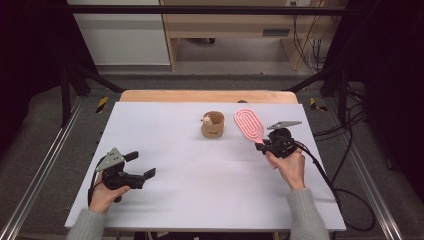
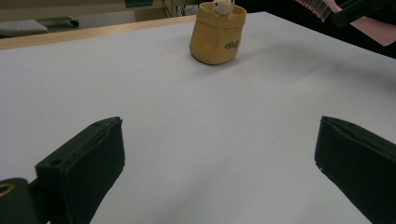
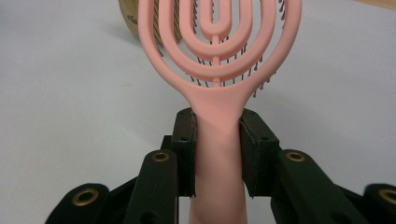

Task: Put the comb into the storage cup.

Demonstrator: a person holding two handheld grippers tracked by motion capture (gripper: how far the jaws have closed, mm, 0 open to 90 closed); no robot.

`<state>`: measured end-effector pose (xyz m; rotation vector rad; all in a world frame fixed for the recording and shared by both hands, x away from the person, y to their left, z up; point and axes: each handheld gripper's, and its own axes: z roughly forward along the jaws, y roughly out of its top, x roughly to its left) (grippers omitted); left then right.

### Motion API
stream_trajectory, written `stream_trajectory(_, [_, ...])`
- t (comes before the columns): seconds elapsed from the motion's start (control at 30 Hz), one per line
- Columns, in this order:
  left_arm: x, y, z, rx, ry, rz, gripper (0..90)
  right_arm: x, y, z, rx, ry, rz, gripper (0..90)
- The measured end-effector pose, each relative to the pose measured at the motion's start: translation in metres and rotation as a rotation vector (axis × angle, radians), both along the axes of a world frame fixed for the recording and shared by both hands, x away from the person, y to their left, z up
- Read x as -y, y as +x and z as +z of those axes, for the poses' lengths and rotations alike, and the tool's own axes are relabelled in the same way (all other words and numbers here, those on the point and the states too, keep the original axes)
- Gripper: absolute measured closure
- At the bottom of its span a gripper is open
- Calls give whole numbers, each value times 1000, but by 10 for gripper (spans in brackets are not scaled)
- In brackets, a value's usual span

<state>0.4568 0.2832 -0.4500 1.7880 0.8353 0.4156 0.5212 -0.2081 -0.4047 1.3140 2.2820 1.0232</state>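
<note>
At the near edge of the white tabletop [image 1: 200,170], the left claw [image 1: 141,165] is held low over the surface by the person's left hand [image 1: 106,192], its two black jaws spread wide with nothing between them. In the left gripper view the jaws are seen at either side of the frame, with bare tabletop lying between them.

Farther in, toward the right side, the right claw [image 1: 261,146] is gripped by the person's right hand [image 1: 289,167], a grey sleeve [image 1: 305,215] being seen at the forearm and a black cable [image 1: 325,175] trailing off the tabletop's right edge. The claw is clenched on the handle of a pink hairbrush [image 1: 249,125]; in the right gripper view the handle [image 3: 218,140] is seen pressed between the two jaw pads, and the looped, open-work head [image 3: 219,42] is pointed away from the claw with dark bristles showing through its gaps. The brush is held above the tabletop, its head angled toward the far side.

Just beside the brush head, to its left in the high view, a small tan cup [image 1: 213,125] is seen standing upright on the tabletop, apart from the brush. A small pale figure [image 2: 222,7] is perched at its rim, and dark lettering is carried on its side, too small to be read.

Beyond the white surface, a strip of bare wood [image 1: 207,96] is seen at the far edge.
</note>
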Motion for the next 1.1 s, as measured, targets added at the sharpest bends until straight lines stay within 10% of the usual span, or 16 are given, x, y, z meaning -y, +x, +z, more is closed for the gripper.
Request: stream_trajectory(1.1, [25,-7,17,7,-30,-1,16,2,-25,-10,49,144,119,700])
